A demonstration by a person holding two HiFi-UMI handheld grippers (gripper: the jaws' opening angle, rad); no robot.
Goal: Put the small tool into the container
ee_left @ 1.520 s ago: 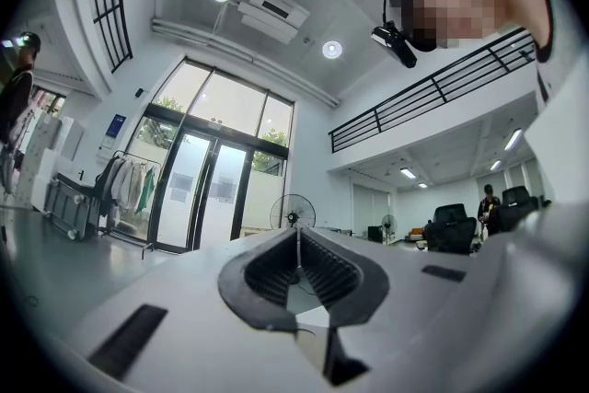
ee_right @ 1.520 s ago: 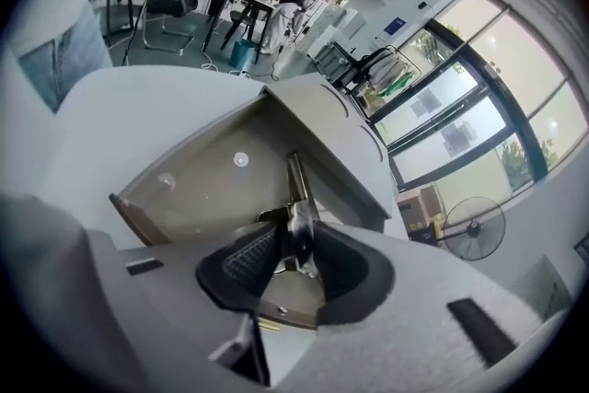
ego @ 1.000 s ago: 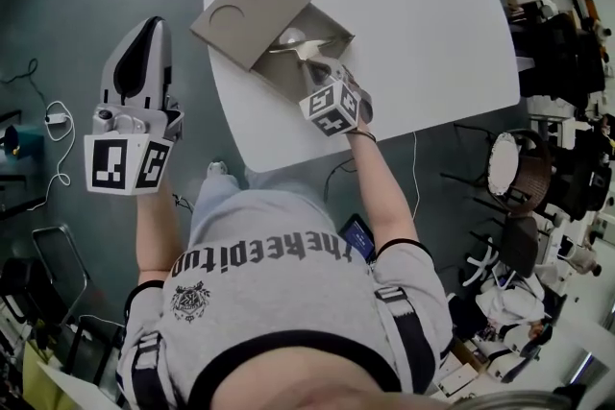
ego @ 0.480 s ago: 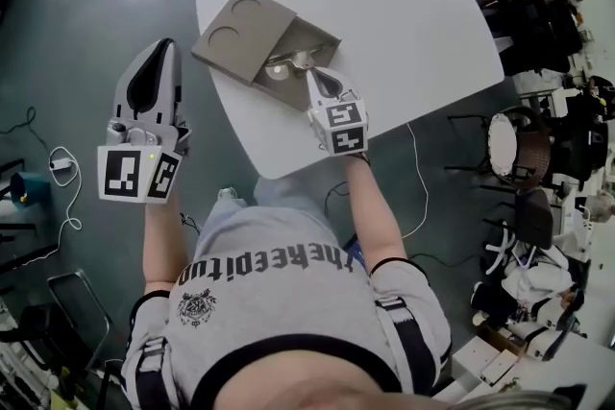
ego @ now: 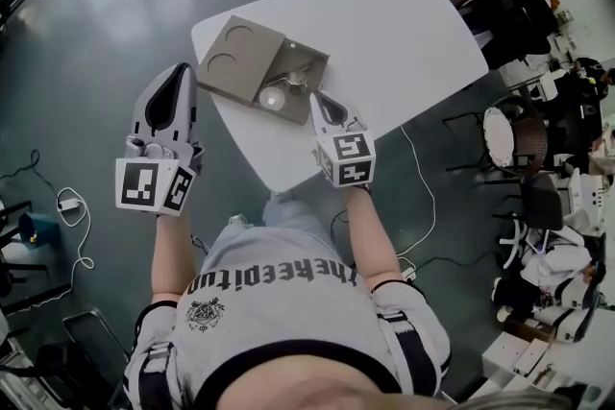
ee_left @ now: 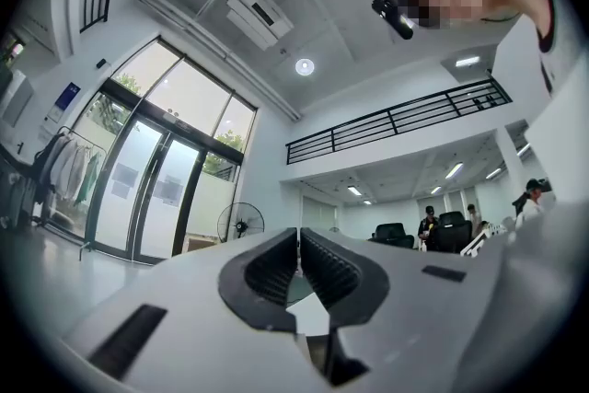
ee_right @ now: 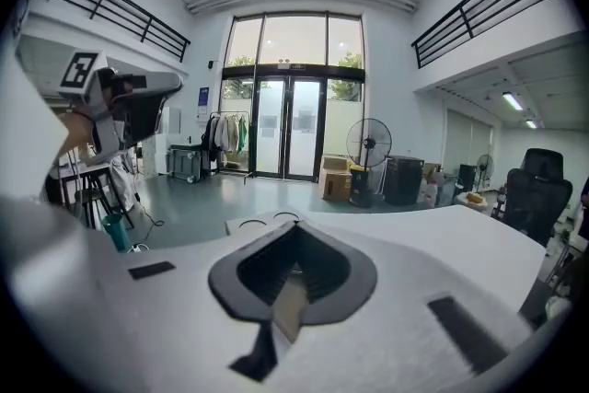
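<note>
1. Grey-green hall floor [ego: 86, 34] is spreading under everything, with a white cable [ego: 79, 218] trailing at left and chairs [ego: 509, 163] crowding the right. Glass doors [ee_right: 287, 138] and a standing fan [ee_right: 369, 143] are showing in the right gripper view.
2. White table [ego: 413, 43] is carrying the container near its left corner.
3. Container [ego: 306, 62], brown cardboard, is lying open, its lid [ego: 235, 60] with two round recesses flat alongside. The small tool [ego: 277, 95], a shiny spoon-like piece, is resting inside.
4. Right gripper [ego: 318, 101] was reaching down into the container a second ago. It is now drawing up and back toward the person, jaws pressed together on nothing.
5. Left gripper [ego: 183, 74] is hovering over the floor, off the table's left edge, jaws together and holding nothing.
6. Reading: the tool is sitting delivered — the placing looks done.
</note>
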